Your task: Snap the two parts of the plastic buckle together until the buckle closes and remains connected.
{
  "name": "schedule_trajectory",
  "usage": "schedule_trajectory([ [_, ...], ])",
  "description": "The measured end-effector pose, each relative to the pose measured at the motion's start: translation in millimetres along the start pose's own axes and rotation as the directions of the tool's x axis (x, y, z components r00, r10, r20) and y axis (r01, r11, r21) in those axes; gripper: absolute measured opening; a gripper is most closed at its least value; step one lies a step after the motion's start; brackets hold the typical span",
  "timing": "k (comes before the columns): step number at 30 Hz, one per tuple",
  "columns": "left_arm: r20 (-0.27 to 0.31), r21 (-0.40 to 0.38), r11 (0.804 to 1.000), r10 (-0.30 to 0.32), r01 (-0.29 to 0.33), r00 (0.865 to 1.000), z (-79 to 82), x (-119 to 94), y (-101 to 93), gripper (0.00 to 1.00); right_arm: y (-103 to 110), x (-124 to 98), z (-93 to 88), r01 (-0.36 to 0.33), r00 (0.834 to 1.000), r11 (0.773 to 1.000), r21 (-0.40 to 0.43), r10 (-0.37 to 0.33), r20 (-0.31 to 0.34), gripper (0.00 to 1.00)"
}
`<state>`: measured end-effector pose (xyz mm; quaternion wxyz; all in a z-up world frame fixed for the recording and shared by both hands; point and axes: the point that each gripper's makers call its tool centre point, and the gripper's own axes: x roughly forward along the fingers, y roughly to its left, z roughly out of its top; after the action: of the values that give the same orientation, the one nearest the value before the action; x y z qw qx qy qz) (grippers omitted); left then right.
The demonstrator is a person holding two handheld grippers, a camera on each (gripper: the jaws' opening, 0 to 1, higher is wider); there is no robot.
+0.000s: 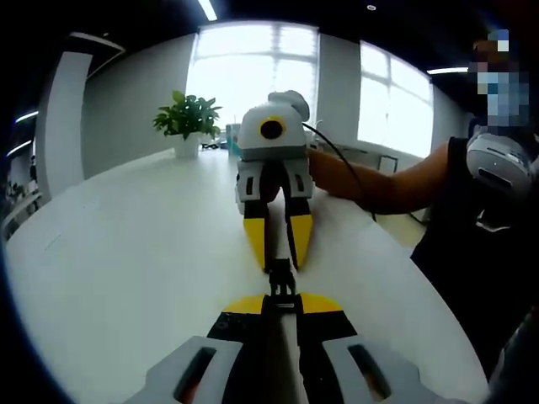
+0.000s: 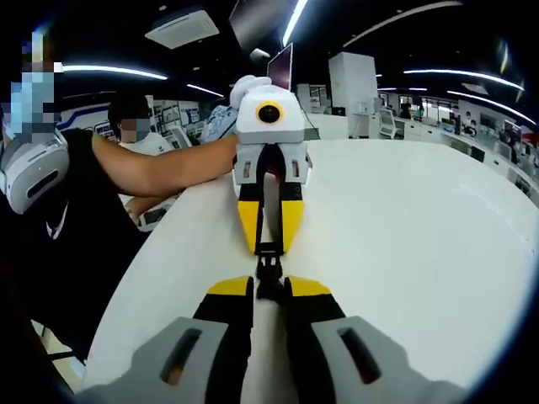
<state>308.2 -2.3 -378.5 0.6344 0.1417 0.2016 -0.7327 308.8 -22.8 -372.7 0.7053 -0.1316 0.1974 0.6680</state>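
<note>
Left gripper view: left gripper (image 1: 281, 305) clamped on its end of the black plastic buckle (image 1: 281, 278), which hangs above the white table (image 1: 126, 252) between both grippers; any roll between them could jam the halves instead of latching them. Right gripper view: right gripper (image 2: 269, 288) pinches the buckle (image 2: 267, 268) facing the left gripper (image 2: 269, 242); the seam is too small to judge, and weak grip risks slip.

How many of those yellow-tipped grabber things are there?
2. The left gripper and the right gripper meet tip to tip over the white table, each shut on one end of the black plastic buckle.
</note>
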Motion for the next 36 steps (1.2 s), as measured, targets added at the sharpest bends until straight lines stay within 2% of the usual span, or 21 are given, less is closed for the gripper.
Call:
schedule_trajectory([
  [16, 0.000, -0.003, 1.000, 0.011, -0.011, 1.000, 1.5, 1, 1.6, 0.10, -3, 0, -0.5, 0.026, 0.999, 0.999, -0.037, -0.027, -0.022, 0.11],
  [26, -0.015, 0.006, 0.999, 0.054, -0.054, 0.998, 3.8, 8, 9.8, 0.09, -9, 1, 1.7, 0.059, 0.997, 0.996, -0.074, -0.063, -0.041, 0.09],
  [36, -0.001, 0.000, 0.998, 0.067, -0.067, 0.998, 4.4, 10, 15.7, 0.08, -12, 0, -0.8, 0.064, 0.997, 0.996, -0.058, -0.067, -0.040, 0.08],
])
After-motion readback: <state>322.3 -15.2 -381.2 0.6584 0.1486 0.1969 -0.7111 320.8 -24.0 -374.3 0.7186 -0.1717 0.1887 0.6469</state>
